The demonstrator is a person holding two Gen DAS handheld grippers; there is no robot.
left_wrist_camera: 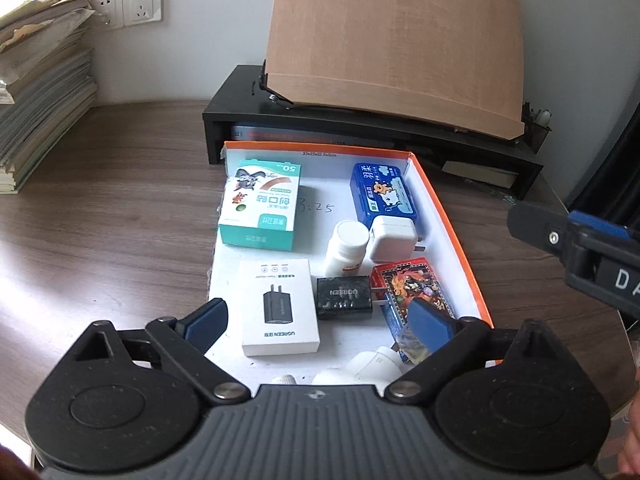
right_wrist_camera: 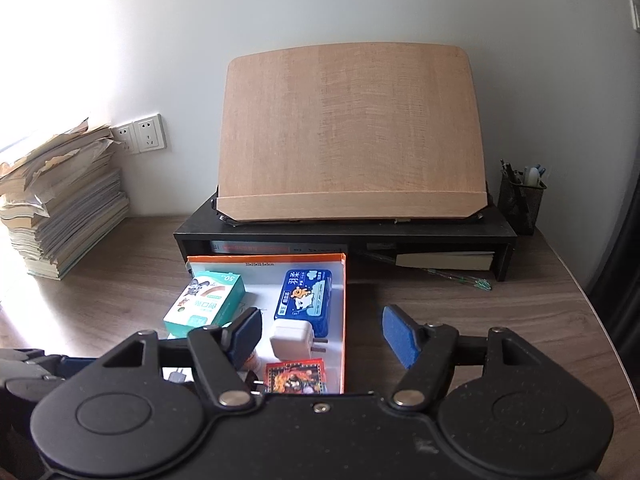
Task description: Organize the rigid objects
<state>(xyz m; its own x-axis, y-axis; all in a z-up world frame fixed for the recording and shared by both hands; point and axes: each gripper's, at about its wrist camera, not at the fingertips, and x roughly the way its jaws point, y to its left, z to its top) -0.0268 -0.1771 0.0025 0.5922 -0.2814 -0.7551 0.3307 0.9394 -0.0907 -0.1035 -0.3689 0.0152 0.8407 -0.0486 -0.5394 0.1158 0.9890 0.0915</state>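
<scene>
Wood-grain desk point(left_wrist_camera: 120, 220) carries an orange-edged tray point(left_wrist_camera: 452, 216) before a black riser point(right_wrist_camera: 344, 232). At nine o'clock in the tray lies a teal plaster box point(left_wrist_camera: 260, 204), below it a white charger box point(left_wrist_camera: 280, 306). Centre: a white bottle point(left_wrist_camera: 346, 246), black charger point(left_wrist_camera: 344, 296) and white plug point(left_wrist_camera: 392, 238). At one o'clock sits a blue tin point(left_wrist_camera: 382, 192); at four, a card pack point(left_wrist_camera: 412, 284), partly covered. Something white at six is cut off, perhaps another bottle. Left gripper point(left_wrist_camera: 320, 322) stands released, gripping nothing; right gripper point(right_wrist_camera: 320, 338) gapes likewise.
</scene>
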